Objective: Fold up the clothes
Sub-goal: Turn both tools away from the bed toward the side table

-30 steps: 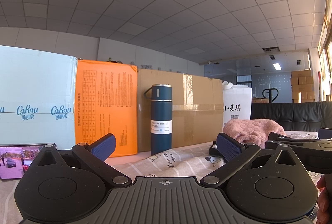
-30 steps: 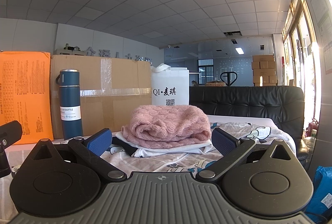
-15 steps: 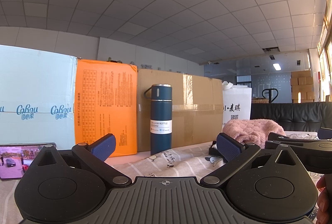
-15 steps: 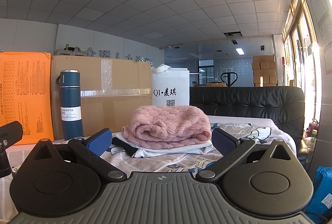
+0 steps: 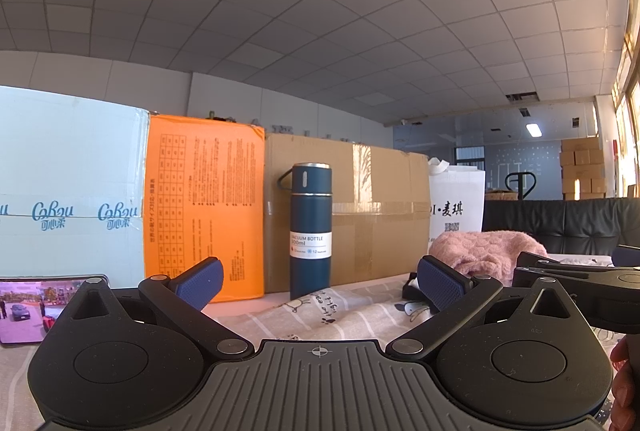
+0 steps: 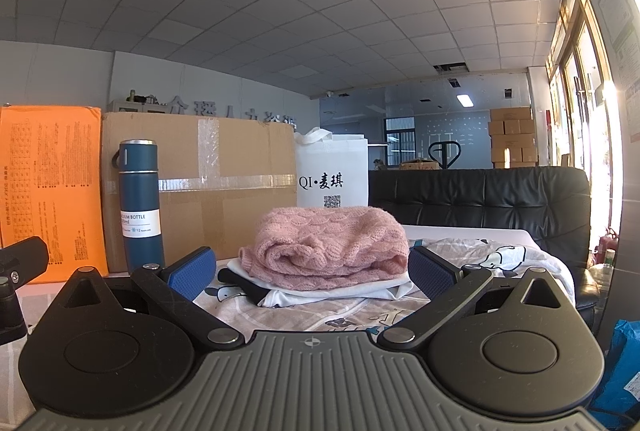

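We see the left hand-held gripper [image 5: 318,281] and the right hand-held gripper [image 6: 311,267] both released and empty. The folded pink sweater [image 6: 328,245] lies on white garments [image 6: 340,291] atop the worktop's printed sheet [image 6: 352,313], beside the blue bottle [image 5: 311,229].

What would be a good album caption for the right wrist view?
Open right tool facing a folded pink sweater stacked on white clothes.

Both views bright and sharp. Daylight from the windows [image 6: 576,79] on the right, blown out with glare at the right wrist view's upper right edge. Heavy fisheye bending, dark corner vignette. Ceiling light [image 6: 463,99] on far back.
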The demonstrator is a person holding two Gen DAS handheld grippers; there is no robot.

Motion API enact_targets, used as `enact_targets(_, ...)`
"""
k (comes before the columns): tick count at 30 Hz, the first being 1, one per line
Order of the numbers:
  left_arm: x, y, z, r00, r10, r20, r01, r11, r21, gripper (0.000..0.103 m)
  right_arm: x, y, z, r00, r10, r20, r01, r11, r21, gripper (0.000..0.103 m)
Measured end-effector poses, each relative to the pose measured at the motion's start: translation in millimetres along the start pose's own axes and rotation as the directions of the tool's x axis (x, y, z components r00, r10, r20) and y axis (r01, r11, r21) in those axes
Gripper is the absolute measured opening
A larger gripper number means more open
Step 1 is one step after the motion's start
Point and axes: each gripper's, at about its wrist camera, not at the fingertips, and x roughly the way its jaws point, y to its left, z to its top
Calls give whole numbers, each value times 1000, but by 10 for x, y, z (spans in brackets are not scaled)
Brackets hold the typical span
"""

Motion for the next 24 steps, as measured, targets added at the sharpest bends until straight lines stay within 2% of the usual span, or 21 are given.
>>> enact_targets(11,-141,10,13,995,8,100,-6,1000,-16,103,-122,-94,19,994,25,110,-35,995,91,103)
enact_targets(17,-215,-32,9,985,-3,171,2,1000,5,103,-245,-163,11,977,67,204,-99,983,152,103)
enact_targets(20,-265,-55,15,978,-7,211,3,1000,19,103,-265,-170,11,972,82,219,-119,980,161,103)
enact_targets(24,-377,-123,15,957,14,288,-33,998,61,103,-292,-197,14,968,94,234,-138,973,182,103)
